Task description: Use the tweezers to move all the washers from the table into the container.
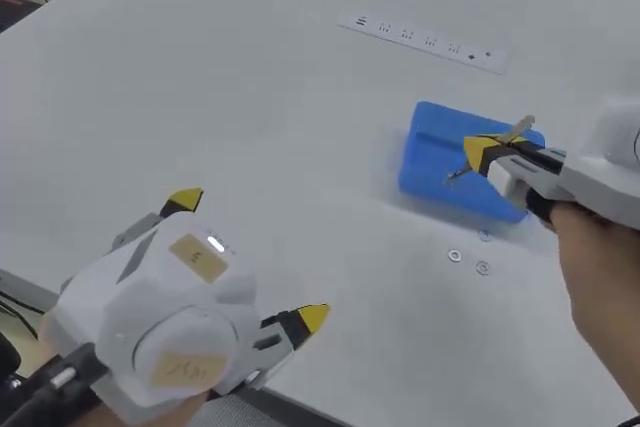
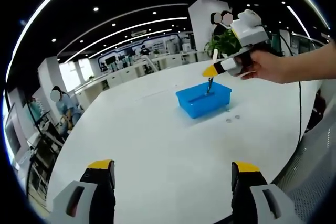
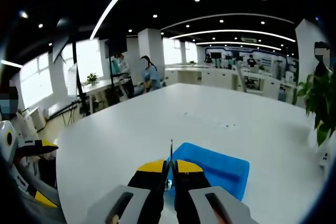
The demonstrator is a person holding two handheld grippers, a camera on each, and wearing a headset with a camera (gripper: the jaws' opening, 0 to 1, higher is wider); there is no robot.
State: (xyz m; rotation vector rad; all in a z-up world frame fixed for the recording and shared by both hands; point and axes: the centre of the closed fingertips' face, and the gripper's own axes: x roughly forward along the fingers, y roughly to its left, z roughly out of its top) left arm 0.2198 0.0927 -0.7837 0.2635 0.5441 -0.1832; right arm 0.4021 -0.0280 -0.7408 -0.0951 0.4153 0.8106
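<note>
The left gripper [image 1: 248, 258] hangs low over the near edge of the table [image 1: 250, 97], its yellow-tipped jaws spread wide with nothing between them. Its own view [image 2: 172, 167] shows the same: two jaws far apart and bare white tabletop in the gap.

The right gripper [image 1: 482, 155] is held over the blue container [image 1: 425, 147]. Its jaws are pressed together on the tweezers [image 1: 517, 131], whose thin tips point down into the container. In the right gripper view [image 3: 170, 167] the two yellow tips sit nearly touching, with the tweezers [image 3: 170, 150] rising as a thin line between them and the container [image 3: 220, 171] just ahead (the left gripper shows at that view's far left edge). Whether the tweezer tips hold anything cannot be told; they are too small in every view.

Two washers [image 1: 455, 256] lie on the table just beside the container's near side, close together and apart from its wall. A third faint ring may lie right at the wall, but it is too blurred to be sure. From the left gripper view the container [image 2: 202, 107] sits well out on the table. The right gripper [image 2: 211, 70] is above it in a person's hand, the tweezers [image 2: 209, 84] dip inside, and the washers [image 2: 229, 120] sit by its front corner.

A white power strip [image 1: 420, 42] lies flat on the table beyond the container.
</note>
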